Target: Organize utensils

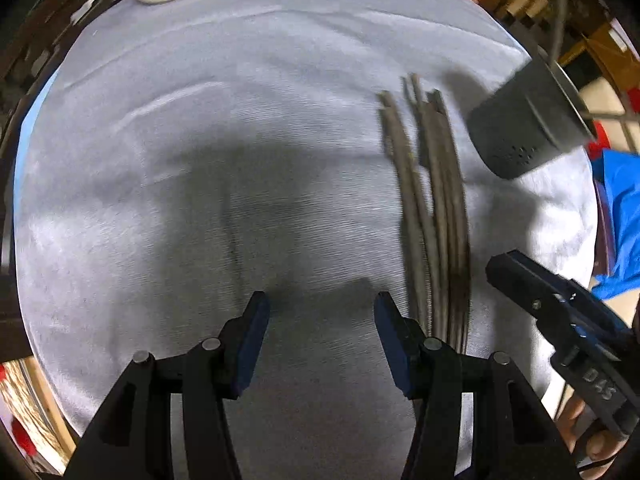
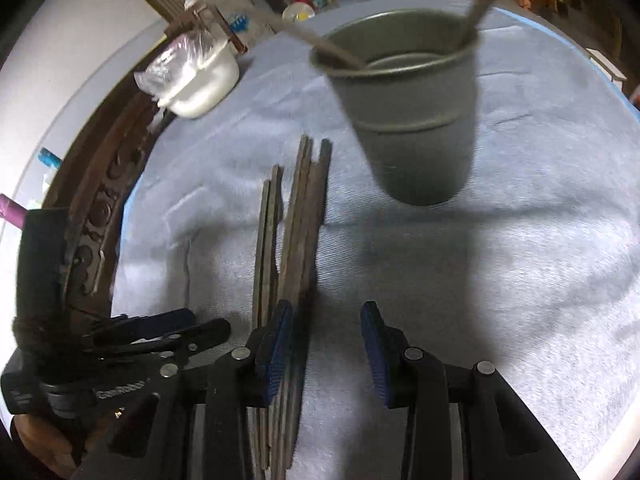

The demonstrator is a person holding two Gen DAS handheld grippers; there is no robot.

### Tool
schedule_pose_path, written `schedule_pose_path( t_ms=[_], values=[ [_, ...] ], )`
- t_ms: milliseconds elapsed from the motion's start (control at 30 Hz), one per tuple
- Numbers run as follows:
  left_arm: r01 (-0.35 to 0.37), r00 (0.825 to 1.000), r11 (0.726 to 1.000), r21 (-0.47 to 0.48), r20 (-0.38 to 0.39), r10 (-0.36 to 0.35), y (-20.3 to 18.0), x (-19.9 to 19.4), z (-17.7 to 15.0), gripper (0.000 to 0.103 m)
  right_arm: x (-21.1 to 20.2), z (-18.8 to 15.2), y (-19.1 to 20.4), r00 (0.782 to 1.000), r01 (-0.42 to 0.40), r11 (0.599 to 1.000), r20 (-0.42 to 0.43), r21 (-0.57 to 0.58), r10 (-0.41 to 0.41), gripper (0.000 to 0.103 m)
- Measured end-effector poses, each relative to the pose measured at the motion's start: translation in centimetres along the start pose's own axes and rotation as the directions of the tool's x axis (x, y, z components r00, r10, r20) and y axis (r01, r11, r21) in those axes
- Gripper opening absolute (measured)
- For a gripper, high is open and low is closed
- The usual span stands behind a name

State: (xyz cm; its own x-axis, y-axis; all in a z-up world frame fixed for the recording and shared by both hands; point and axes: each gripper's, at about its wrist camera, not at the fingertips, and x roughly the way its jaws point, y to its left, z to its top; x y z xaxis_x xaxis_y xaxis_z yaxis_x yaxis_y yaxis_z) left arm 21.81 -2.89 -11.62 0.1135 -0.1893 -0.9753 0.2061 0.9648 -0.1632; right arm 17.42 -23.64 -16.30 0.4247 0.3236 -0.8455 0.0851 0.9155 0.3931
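Over on the far left, at about eleven o'clock on the bench (image 1: 168,184), a white lidded dish (image 2: 200,80) sits near the edge of the pale grey cloth (image 2: 520,280) that covers the whole top, with a crinkled clear plastic wrap against it. Moving right, the left tool (image 1: 320,312) points steeply down at bare cloth, its jaws parted about halfway with nothing between them; its shadow darkens the fabric just ahead. Next, just beside that tool's right-hand finger, lies a bundle of dark chopsticks (image 1: 436,216), laid side by side and running away toward twelve o'clock, their far ends uneven. The right tool (image 2: 326,344) hangs over the near end of the same bundle: seen from its own camera, its left finger (image 2: 276,348) sits over the sticks while the gap between the blue pads shows only cloth, so the jaws stand partly open and grip nothing. From the left camera that tool comes in at four o'clock, with a person's fingers around its handle. Farther right, at about one o'clock from the chopsticks and close beside their far ends, stands a grey metal utensil cup (image 2: 416,128) with small holes low on its wall. Two thin sticks already lean inside it, one against each side of the rim.
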Motion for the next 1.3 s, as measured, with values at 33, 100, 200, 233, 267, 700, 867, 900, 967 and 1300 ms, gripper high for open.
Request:
schedule_pose_path(
  t_ms=[33,100,200,233,267,700,867,900,967,1300],
  values=[
    [0.012,1.000,1.000,-0.011,0.004,-0.012,0.6,-0.3,0.0,0.055,0.4,0.1,0.4,1.000,0.011,1.000,-0.011,-0.011,-0.011,0.034],
    [0.024,1.000,0.999,-0.031,0.017,-0.024,1.9,-0.8,0.1,0.056,1.1,0.0,0.9,0.999,0.035,0.999,-0.037,-0.028,-0.036,0.026],
    [0.048,0.998,0.997,-0.057,0.029,-0.047,3.1,-1.7,0.3,0.056,1.6,0.2,1.2,0.997,0.060,0.998,-0.044,-0.031,-0.061,0.024],
    [0.053,0.998,0.997,-0.059,0.030,-0.051,3.3,-1.9,0.4,0.056,1.6,0.3,1.3,0.997,0.065,0.997,-0.049,-0.035,-0.067,0.024],
    [0.060,0.998,0.996,-0.058,0.029,-0.059,3.2,-2.1,0.2,0.056,1.6,0.3,1.3,0.996,0.072,0.997,-0.053,-0.041,-0.075,0.024],
    [0.068,0.996,0.997,-0.021,-0.053,-0.069,0.4,0.4,1.1,0.056,-0.5,1.1,-1.7,0.990,0.121,0.992,-0.073,0.026,-0.119,0.024],
    [0.041,0.995,0.999,-0.022,-0.095,-0.043,-0.2,1.6,3.0,0.056,-0.3,1.2,-2.8,0.991,0.094,0.994,-0.098,0.060,-0.087,0.024],
    [0.038,0.994,0.999,-0.020,-0.100,-0.040,-0.4,1.9,3.3,0.055,-0.4,1.1,-2.8,0.991,0.092,0.994,-0.099,0.062,-0.085,0.024],
    [0.030,0.993,0.999,-0.027,-0.109,-0.033,-1.1,2.7,4.2,0.055,-0.5,1.1,-2.8,0.992,0.085,0.995,-0.098,0.059,-0.079,0.024],
    [0.027,0.993,0.999,-0.029,-0.111,-0.030,-3.8,4.5,7.3,0.055,0.0,1.4,-3.0,0.992,0.064,0.996,-0.116,0.069,-0.056,0.024]
  ],
)
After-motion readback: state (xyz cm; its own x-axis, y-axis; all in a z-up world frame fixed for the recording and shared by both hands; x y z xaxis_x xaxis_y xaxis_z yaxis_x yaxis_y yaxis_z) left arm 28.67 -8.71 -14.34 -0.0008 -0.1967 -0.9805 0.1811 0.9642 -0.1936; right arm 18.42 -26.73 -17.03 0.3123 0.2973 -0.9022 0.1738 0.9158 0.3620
